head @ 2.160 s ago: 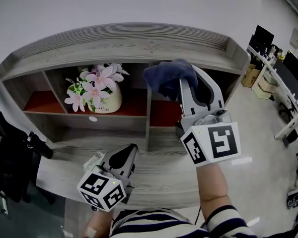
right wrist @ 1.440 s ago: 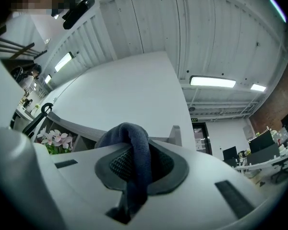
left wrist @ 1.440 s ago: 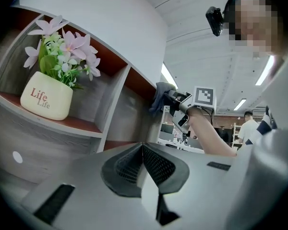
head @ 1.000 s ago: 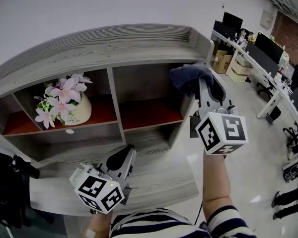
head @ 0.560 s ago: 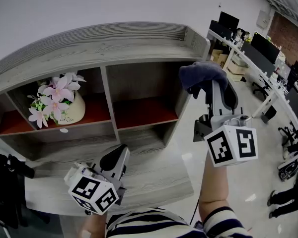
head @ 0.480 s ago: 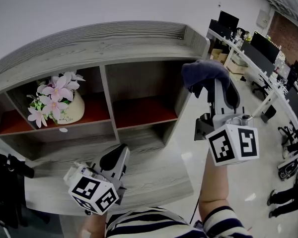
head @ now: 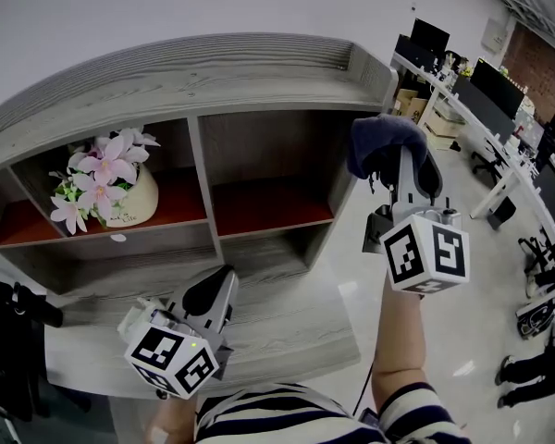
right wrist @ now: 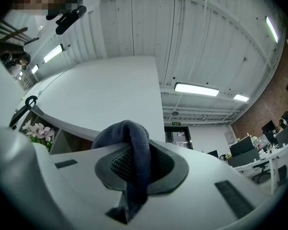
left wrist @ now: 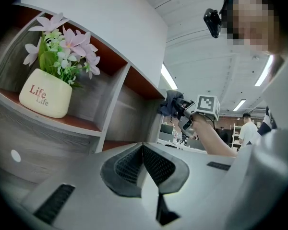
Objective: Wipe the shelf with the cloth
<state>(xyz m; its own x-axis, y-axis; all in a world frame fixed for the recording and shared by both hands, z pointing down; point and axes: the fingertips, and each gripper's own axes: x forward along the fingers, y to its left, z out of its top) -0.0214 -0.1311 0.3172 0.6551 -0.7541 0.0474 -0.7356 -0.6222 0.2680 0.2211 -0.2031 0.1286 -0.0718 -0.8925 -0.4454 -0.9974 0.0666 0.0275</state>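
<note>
Nearest, at 7 o'clock in the head view, the left gripper (head: 215, 288) hangs over the low front board (head: 287, 326) with its jaws pressed together and nothing between them. At 3 o'clock the right gripper (head: 400, 160) is raised, its jaws clamped on the dark blue cloth (head: 379, 135), which bunches over their tips at 2 o'clock, just beside the right end of the grey shelf (head: 213, 77); I cannot tell whether it touches. Farther back, at 10 o'clock, a cream pot of pink flowers (head: 106, 183) stands in the shelf's left compartment.
</note>
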